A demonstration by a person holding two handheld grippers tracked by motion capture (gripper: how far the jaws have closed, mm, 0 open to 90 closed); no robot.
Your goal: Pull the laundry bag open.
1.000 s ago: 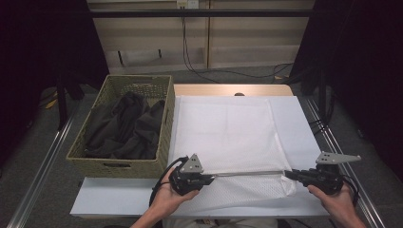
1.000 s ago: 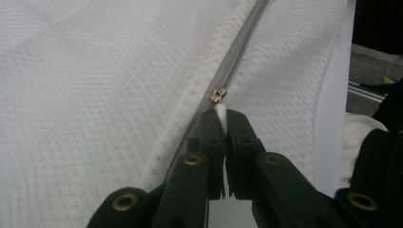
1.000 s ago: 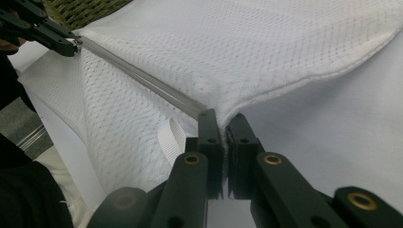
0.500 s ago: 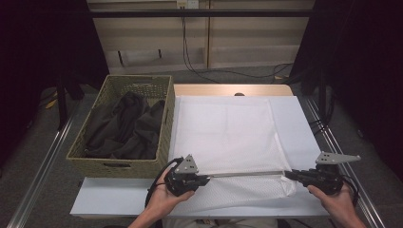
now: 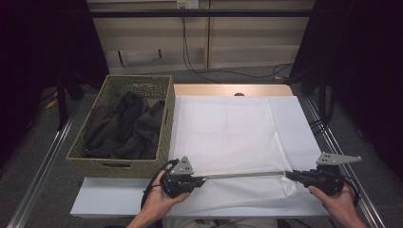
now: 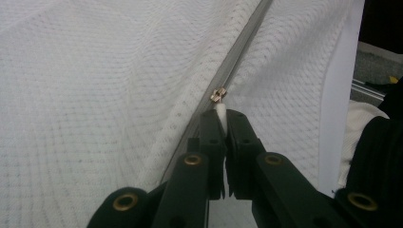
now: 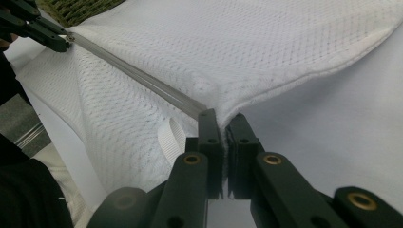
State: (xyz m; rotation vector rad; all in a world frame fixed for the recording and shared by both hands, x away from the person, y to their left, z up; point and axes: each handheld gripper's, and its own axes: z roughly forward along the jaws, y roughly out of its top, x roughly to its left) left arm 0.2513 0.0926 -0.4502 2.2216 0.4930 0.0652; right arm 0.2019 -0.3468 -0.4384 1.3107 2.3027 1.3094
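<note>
A white mesh bag (image 5: 228, 133) lies flat on the white table (image 5: 304, 128), with a grey zipper (image 5: 242, 175) stretched taut along its near edge. My left gripper (image 5: 202, 180) is at the zipper's left end. In the left gripper view, this gripper (image 6: 222, 114) is shut on the white pull tab just behind the small brass slider (image 6: 218, 95). My right gripper (image 5: 289, 175) is at the bag's near right corner. In the right gripper view, that gripper (image 7: 222, 118) is shut on the bag's corner where the zipper (image 7: 138, 78) ends.
A woven basket (image 5: 119, 167) holding dark clothes (image 5: 123, 128) stands left of the table, touching the bag's left side. A white webbing loop (image 7: 171, 137) hangs by the right corner. Metal rails (image 5: 43, 166) run along both sides.
My left gripper has shifted slightly to the left along the zipper line. The right gripper has held its place.
</note>
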